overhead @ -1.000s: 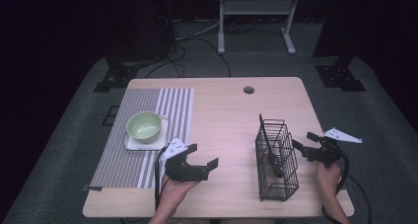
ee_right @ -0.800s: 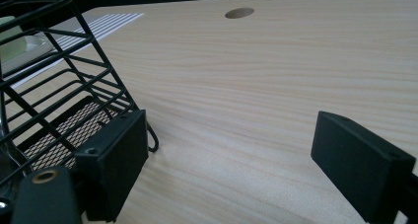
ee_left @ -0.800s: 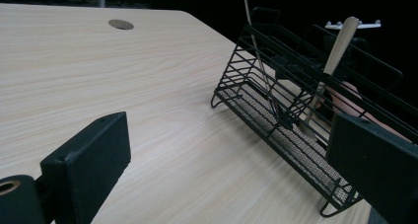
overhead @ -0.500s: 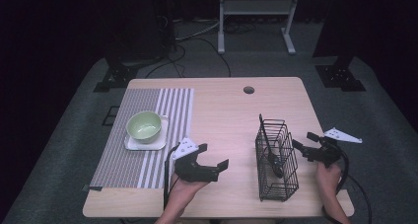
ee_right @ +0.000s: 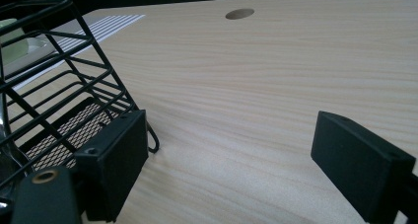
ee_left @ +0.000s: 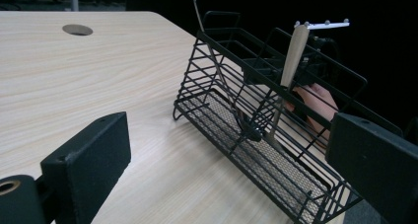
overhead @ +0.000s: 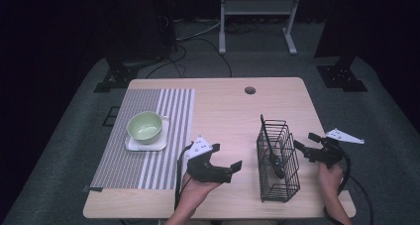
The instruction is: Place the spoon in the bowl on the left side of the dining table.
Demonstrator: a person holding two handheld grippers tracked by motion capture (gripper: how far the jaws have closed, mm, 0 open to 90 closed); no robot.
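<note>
High view, wire basket between both grippers (fingers spread wide, holding nothing).

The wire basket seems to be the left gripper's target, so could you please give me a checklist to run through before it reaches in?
1. Left gripper open and empty: ok, its jaws stand wide apart with nothing between them.
2. Left gripper faces the basket: ok, the basket lies ahead between its jaws in the left gripper view.
3. Utensils reachable: ok, a spoon and a dark utensil lean upright in the basket, handles above the rim.
4. Right gripper clear of the basket: cannot tell, it sits close to the basket's right side.
5. Right gripper open and empty: ok.
6. Table between left gripper and basket free: ok.
</note>
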